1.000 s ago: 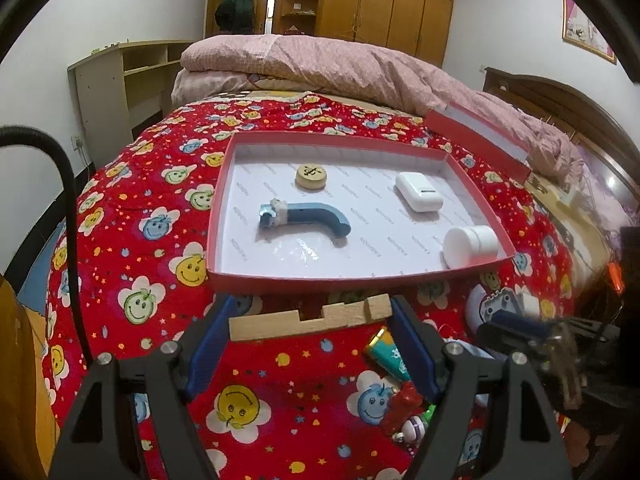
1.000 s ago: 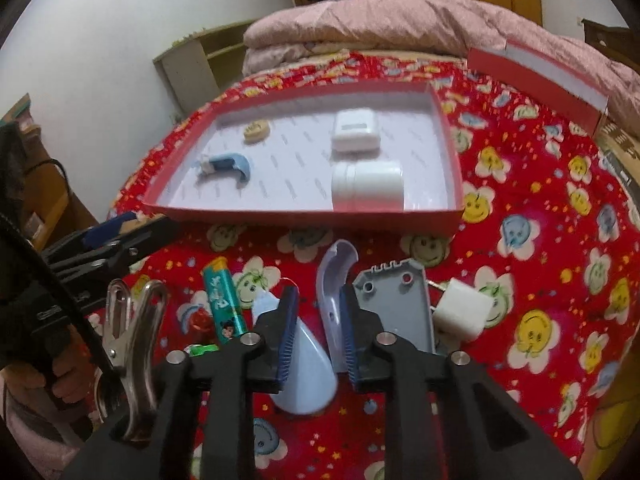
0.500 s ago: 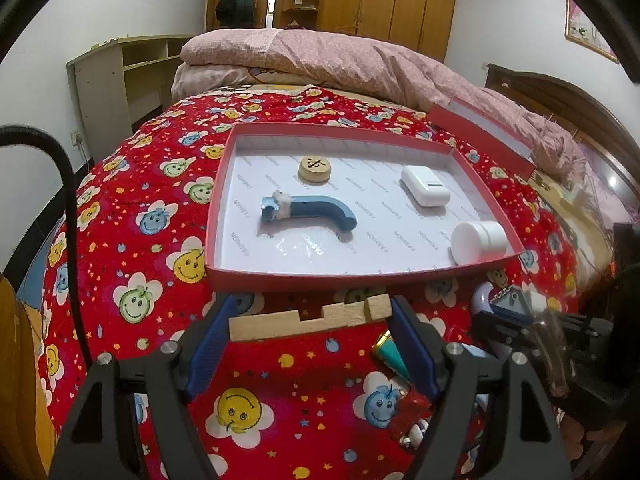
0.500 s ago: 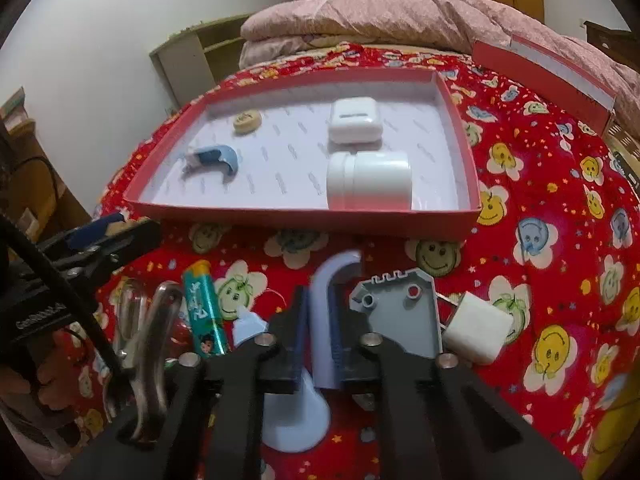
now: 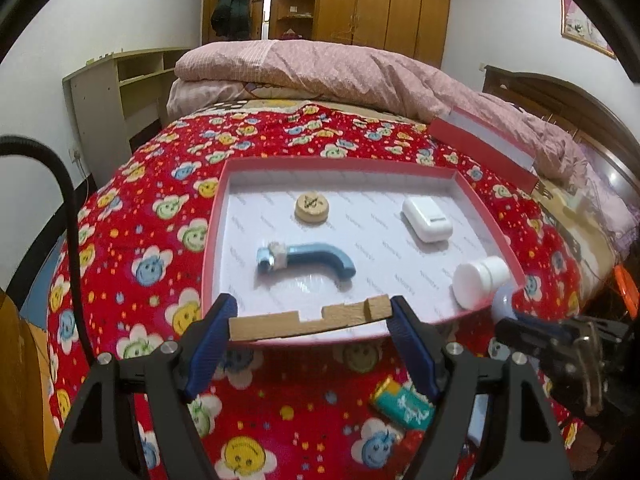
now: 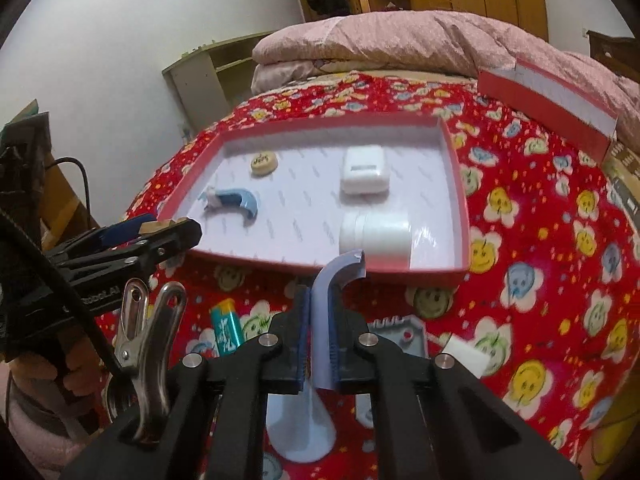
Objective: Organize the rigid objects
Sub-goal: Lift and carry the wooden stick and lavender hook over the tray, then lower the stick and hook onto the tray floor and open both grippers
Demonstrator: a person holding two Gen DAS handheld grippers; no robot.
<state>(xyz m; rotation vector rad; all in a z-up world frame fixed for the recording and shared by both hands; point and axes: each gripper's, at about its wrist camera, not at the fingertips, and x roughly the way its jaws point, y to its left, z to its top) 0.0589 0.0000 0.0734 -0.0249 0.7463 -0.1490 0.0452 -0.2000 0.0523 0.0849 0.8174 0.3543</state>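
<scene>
**A:** What writing can you read?

**B:** Little. The white liner of the red tray (image 5: 486, 216) carries a repeated grey printed word, too small to make out. The wooden disc (image 5: 311, 208) in the tray bears a dark carved character. The green tube (image 6: 226, 328) on the bedspread (image 5: 160, 208) has white characters down its side, and your left gripper's body shows part of a white label in the right wrist view, not fully legible.

**A:** What are my grippers doing?

**B:** Your left gripper (image 5: 310, 322) has its jaws spread wide, clamping the notched wooden block (image 5: 308, 321) end to end. Your right gripper (image 6: 319, 346) has its jaws closed narrowly on the stem of the pale blue plastic hook (image 6: 326, 320), whose curved tip points at the tray.

**A:** What has changed since a second ago?

**B:** The block was short of the tray's near wall; now it hangs over that wall, at the tray's edge. The hook lay on the bedspread between open jaws; now it is pinched and lifted, its flared base hanging below your gripper. In the tray, the blue curved handle (image 5: 308, 262), white case (image 5: 427, 220) and white jar (image 5: 478, 282) lie where they did. The grey plate (image 6: 400, 330) and white cube (image 6: 466, 356) remain on the bedspread.
</scene>
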